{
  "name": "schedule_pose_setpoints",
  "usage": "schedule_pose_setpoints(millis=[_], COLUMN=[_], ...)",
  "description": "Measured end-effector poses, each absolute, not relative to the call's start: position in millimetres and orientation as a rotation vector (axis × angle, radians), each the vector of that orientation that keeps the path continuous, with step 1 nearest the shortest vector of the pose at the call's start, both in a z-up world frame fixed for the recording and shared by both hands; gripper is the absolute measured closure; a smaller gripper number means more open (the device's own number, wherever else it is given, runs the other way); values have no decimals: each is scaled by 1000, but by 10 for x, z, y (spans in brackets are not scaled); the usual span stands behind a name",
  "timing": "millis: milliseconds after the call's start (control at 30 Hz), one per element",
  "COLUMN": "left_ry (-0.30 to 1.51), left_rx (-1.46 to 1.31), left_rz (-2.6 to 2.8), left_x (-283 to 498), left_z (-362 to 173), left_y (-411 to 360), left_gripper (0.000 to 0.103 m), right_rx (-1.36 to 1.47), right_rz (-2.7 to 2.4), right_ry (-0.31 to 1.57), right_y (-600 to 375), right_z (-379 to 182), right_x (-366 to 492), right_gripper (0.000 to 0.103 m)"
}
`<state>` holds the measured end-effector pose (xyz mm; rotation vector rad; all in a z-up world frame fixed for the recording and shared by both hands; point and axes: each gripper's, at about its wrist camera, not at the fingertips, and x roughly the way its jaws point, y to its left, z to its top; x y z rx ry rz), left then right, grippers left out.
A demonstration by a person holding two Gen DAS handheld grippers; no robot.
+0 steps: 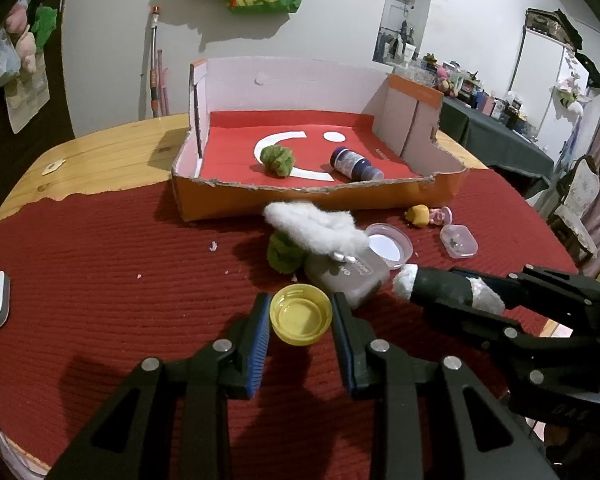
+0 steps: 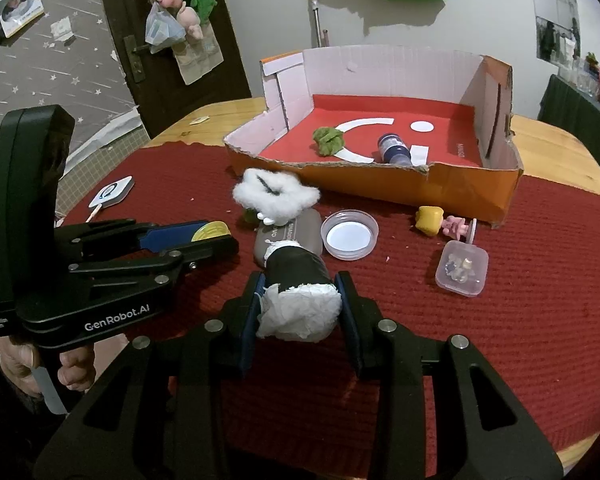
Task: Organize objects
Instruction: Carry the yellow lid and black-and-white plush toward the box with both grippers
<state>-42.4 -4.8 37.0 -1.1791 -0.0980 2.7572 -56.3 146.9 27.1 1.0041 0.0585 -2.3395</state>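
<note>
Left gripper (image 1: 300, 312) clamped on yellow cap (image 1: 301, 314); right gripper (image 2: 300, 300) clamped on black roll (image 2: 300, 280) with white wadding at both ends. Both held just above red mat (image 1: 100, 280), box (image 1: 320, 200) at 12 o'clock already holding green pom-pom (image 1: 277, 160) and bottle (image 1: 354, 164). Best carried high over torn front wall, grips kept firm, released over bare red floor, clear of cotton (image 1: 316, 226) and gray case (image 1: 348, 280).

The left gripper (image 1: 300, 316) is pointing down and forward over the table, its blue-padded jaws pressing on a yellow cap (image 1: 301, 313). Beside it, the right gripper (image 2: 300, 304) is angling down likewise, its jaws clamping a black roll with white ends (image 2: 300, 292). A hand (image 2: 72, 372) is gripping the left handle below.
</note>
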Motion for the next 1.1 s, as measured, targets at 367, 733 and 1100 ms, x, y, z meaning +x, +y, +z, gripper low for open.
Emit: schedule_pose_setpoints(millis=[367,733,1100], left_ry=[-104,-101,-73], left_rx=[-1165,-1131,-1078], left_rz=[2755,2759,2771], left_x=[-435,-495,-625], left_z=[405,521,694], left_y=[-51,-81,-96], left_gripper=[72,72,72], right_rx=[981,963,913], right_rz=[-2336,-2334,-2344], right_ry=[55,59,73], right_y=[1454,1433,1441], right_z=[333,402,575], right_x=[-558,-644,-753], right_gripper=[69,69,69])
